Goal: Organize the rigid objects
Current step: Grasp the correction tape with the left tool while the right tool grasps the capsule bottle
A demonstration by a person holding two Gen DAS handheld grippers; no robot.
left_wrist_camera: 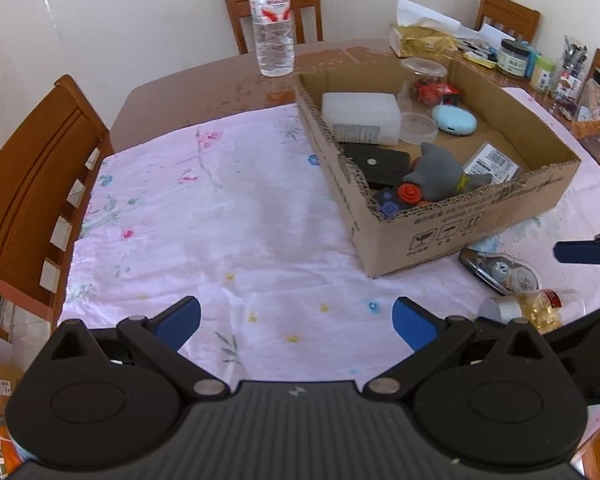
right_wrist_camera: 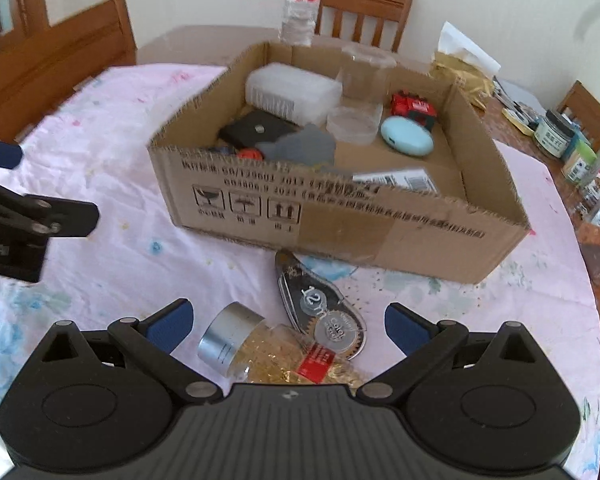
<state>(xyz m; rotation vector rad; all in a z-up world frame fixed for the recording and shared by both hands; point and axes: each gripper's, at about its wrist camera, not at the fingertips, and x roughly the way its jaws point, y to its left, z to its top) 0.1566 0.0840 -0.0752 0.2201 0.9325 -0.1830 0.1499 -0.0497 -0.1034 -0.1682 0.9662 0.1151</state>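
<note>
An open cardboard box [left_wrist_camera: 464, 220] [right_wrist_camera: 340, 216] stands on the pink floral cloth [left_wrist_camera: 220, 220] and holds several items: a white plastic case [left_wrist_camera: 360, 118], a black pouch [left_wrist_camera: 378, 164], a grey toy [left_wrist_camera: 436, 170], a light-blue case [right_wrist_camera: 407, 137], a red toy car [right_wrist_camera: 414, 106]. In front of the box lie a correction-tape dispenser [right_wrist_camera: 320, 304] and a tipped silver-capped jar of gold flakes [right_wrist_camera: 260, 350]. My right gripper [right_wrist_camera: 288, 328] is open, its fingers on either side of the jar. My left gripper [left_wrist_camera: 296, 324] is open over bare cloth.
A water bottle [left_wrist_camera: 272, 20] stands behind the box. Jars and clutter [left_wrist_camera: 540, 64] line the table's far right edge. Wooden chairs [left_wrist_camera: 32, 184] surround the table. Bare cloth stretches left of the box.
</note>
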